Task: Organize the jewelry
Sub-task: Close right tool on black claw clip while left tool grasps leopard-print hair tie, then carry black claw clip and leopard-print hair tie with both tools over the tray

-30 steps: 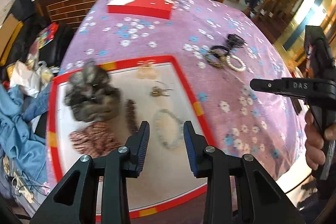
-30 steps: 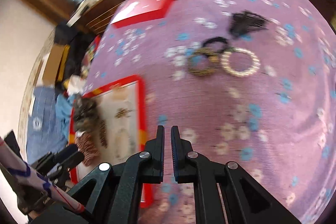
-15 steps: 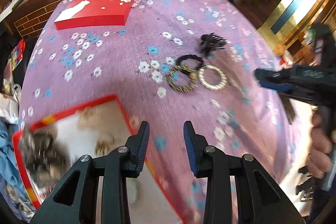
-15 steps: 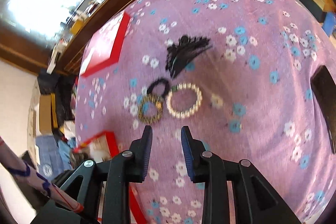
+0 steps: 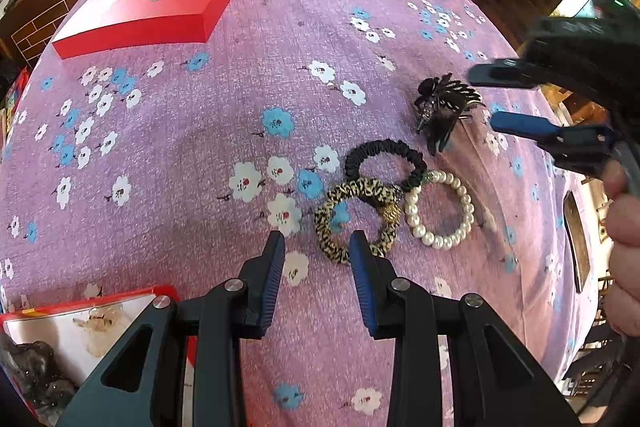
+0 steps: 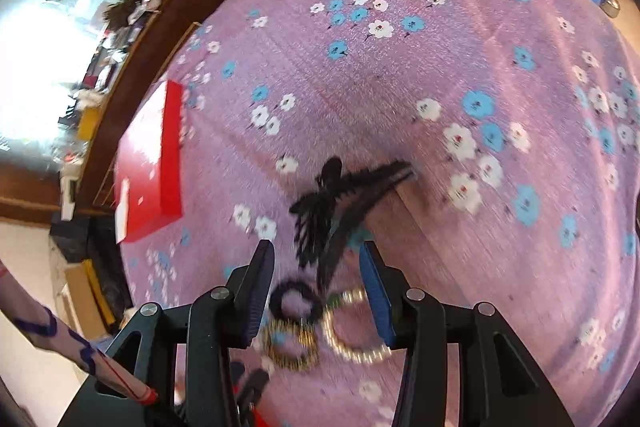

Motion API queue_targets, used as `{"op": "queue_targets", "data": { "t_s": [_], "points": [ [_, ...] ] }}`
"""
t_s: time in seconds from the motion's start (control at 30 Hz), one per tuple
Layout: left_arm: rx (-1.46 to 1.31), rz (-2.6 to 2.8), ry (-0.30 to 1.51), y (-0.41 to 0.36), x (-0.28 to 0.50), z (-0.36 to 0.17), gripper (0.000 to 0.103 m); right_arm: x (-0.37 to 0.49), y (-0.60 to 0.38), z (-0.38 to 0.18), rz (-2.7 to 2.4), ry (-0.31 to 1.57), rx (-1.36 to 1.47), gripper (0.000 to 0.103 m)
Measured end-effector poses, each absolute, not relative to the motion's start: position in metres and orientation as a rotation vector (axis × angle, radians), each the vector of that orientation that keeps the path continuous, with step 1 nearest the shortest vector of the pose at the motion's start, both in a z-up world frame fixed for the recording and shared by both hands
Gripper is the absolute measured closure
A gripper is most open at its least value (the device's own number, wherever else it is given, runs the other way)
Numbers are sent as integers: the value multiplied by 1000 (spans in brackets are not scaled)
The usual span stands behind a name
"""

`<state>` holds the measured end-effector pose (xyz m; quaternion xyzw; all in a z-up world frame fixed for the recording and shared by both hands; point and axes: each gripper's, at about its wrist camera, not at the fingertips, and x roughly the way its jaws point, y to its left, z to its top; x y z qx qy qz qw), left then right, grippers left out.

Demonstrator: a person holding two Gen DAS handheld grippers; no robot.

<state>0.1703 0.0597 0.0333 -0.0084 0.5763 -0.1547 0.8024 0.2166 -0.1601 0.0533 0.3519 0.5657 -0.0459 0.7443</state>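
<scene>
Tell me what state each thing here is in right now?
left gripper: open, empty.
right gripper: open, empty, at the hair claw.
black hair claw: lying on the cloth.
leopard scrunchie: overlaps the black scrunchie.
pearl bracelet: flat, loose.
red box: closed.

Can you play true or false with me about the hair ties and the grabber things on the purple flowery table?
1. The pearl bracelet lies on the purple tablecloth. True.
2. The left gripper is squeezing the leopard-print hair tie. False: its jaws are open and hold nothing; the tie lies just ahead of them.
3. The black hair claw sits inside the red-rimmed tray. False: it lies on the cloth, far from the tray.
4. The black scrunchie touches the leopard-print tie. True: their loops overlap.
5. The right gripper has its jaws open, pointing at the hair claw. True.
6. The red box is open. False: its lid is shut.
</scene>
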Motion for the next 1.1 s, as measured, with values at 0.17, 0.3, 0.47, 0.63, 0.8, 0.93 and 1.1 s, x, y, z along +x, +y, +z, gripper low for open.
{"op": "queue_targets", "data": {
  "t_s": [0.17, 0.3, 0.47, 0.63, 0.8, 0.93, 1.1],
  "points": [
    [-11, -331, 1246, 61, 172, 28, 71, 241, -148, 35, -132, 1283, 753, 54],
    [-21, -336, 1259, 65, 175, 23, 71, 249, -140, 20, -180, 1329, 685, 55],
    [-22, -353, 1268, 62, 182, 17, 71, 241, -144, 16, -154, 1318, 676, 72],
    [-8, -358, 1276, 51, 191, 10, 71, 216, -157, 29, -108, 1275, 677, 73],
    [77, -357, 1240, 36, 198, 5, 83, 182, -161, 47, -38, 1239, 691, 72],
    [131, -343, 1210, 28, 196, 4, 98, 152, -164, 63, 2, 1204, 678, 72],
    [112, -371, 1228, 33, 175, 9, 99, 117, -164, 76, 36, 1175, 632, 72]
  ]
}}
